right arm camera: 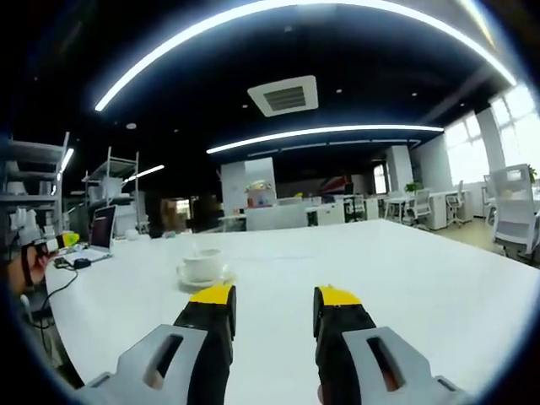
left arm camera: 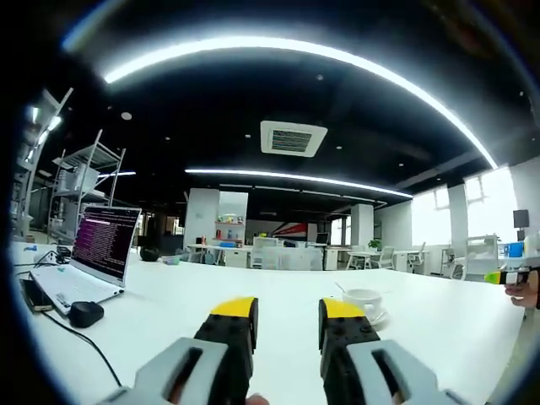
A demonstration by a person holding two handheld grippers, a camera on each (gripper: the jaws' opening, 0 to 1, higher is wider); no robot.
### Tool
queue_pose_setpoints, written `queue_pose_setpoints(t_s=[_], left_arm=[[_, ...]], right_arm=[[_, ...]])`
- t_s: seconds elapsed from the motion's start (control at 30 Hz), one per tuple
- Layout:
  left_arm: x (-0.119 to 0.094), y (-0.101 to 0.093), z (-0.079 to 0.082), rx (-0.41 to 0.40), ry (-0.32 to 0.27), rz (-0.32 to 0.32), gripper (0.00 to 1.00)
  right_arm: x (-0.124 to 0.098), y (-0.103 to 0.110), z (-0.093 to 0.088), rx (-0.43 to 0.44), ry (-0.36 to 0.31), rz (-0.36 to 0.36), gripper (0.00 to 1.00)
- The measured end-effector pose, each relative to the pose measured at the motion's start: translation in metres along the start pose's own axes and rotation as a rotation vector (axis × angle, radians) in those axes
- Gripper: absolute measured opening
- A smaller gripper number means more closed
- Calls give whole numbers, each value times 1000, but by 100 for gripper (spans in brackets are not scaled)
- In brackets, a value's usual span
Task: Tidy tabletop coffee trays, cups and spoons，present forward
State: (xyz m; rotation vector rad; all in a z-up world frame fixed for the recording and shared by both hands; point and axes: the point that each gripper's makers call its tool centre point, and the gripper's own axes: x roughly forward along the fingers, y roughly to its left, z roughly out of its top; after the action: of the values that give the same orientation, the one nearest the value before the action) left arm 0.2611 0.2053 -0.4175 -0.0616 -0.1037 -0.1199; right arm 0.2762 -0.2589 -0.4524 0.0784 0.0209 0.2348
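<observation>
A white coffee cup [left arm camera: 364,300] with a spoon in it sits on a white saucer [left arm camera: 377,318] on the white table, just beyond the right jaw of my left gripper [left arm camera: 288,309], which is open and holds nothing. The right gripper view has the same cup [right arm camera: 203,264] on its saucer [right arm camera: 202,280], a short way ahead and left of my right gripper [right arm camera: 274,295], also open with nothing between its yellow-tipped jaws. The right gripper's yellow tip [left arm camera: 504,276] shows at the right edge of the left gripper view, and the left gripper's tip [right arm camera: 59,243] at the left edge of the right gripper view.
An open laptop [left arm camera: 94,257] with a black mouse [left arm camera: 85,313], a phone and cables lies at the table's left end. The white tabletop [right arm camera: 396,270] stretches wide to the right. Metal shelving [left arm camera: 80,181], desks and office chairs [right arm camera: 513,207] stand beyond.
</observation>
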Motion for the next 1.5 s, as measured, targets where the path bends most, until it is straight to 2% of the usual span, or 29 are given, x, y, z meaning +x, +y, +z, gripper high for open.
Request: queue_pose_setpoints(t_s=[1.33, 1.5], left_arm=[[1, 2, -1, 0, 4, -2, 30], [0, 1, -4, -2, 11, -3, 30]], right_arm=[[2, 3, -2, 9, 8, 9, 37], [1, 4, -1, 45, -5, 18, 37]])
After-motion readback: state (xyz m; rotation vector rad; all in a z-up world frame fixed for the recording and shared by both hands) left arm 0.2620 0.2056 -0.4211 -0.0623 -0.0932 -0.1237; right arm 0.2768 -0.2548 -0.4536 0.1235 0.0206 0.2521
